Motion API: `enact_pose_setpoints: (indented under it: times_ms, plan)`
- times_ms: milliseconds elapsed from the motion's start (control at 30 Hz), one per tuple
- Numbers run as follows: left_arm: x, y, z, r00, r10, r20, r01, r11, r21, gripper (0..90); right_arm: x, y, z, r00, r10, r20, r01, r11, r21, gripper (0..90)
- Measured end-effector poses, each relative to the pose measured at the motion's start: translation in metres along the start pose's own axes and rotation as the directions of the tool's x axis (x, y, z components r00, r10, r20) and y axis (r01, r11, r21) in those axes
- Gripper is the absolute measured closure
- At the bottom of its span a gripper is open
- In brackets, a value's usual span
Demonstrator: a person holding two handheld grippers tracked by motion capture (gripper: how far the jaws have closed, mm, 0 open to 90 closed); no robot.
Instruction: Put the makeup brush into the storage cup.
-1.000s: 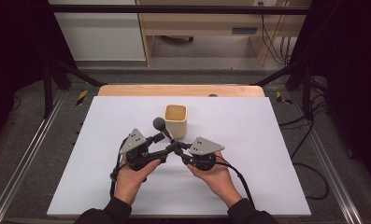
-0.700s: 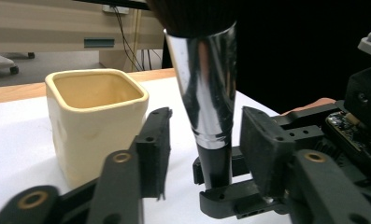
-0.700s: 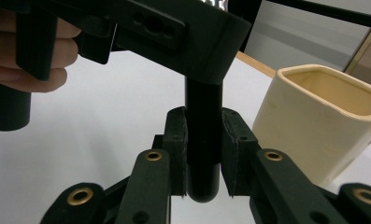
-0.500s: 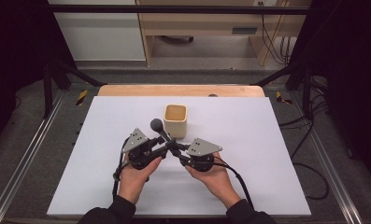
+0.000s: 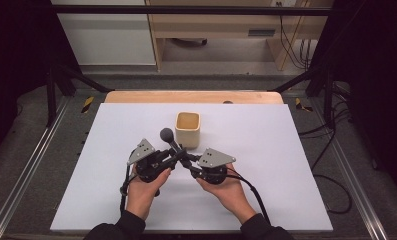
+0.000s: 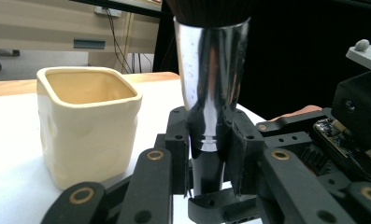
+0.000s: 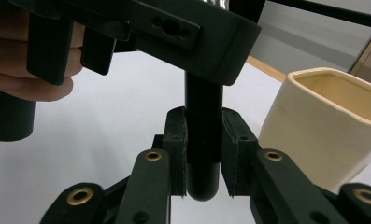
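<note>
A makeup brush (image 5: 166, 134) with a dark head, a silver ferrule (image 6: 211, 84) and a black handle (image 7: 203, 140) stands tilted just in front of a cream square cup (image 5: 188, 127). My left gripper (image 5: 175, 156) has just been closing and its pads now press on the ferrule's lower end (image 6: 206, 140). My right gripper (image 5: 185, 161) is shut on the handle's bottom end (image 7: 203, 149), directly under the left one. The cup (image 6: 87, 126) is empty and stands upright (image 7: 332, 126) close behind the brush.
The white board (image 5: 286, 165) lies on a wooden table, with bare room to the left, right and front of my hands. Metal rails run along both sides. Cables trail from the grippers toward the front edge.
The left gripper's jaws have closed onto the brush. Both hands and the brush have kept their place, and the cup has not moved.
</note>
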State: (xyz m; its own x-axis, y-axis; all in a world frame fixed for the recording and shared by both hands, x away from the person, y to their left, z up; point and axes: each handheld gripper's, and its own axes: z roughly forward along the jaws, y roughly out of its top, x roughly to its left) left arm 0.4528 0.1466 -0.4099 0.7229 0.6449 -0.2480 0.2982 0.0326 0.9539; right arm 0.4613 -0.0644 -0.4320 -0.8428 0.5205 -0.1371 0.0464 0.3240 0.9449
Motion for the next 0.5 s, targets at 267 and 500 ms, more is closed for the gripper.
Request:
enact_pose_setpoints:
  times_ms: [267,500]
  plan:
    - [-0.0016,0.0023,-0.0009,1.0000,0.007,-0.007,-0.007,1.0000,-0.004,73.2,0.0006,0.0029,-0.0006,0.9997,-0.025,0.001,0.025,1.000,0.020,70.1]
    - [-0.0009,0.0046,-0.0032,0.9991,0.027,-0.032,-0.028,0.9996,-0.005,73.2,0.0005,0.0023,-0.0013,0.9998,-0.018,0.012,0.017,0.997,0.073,49.1]
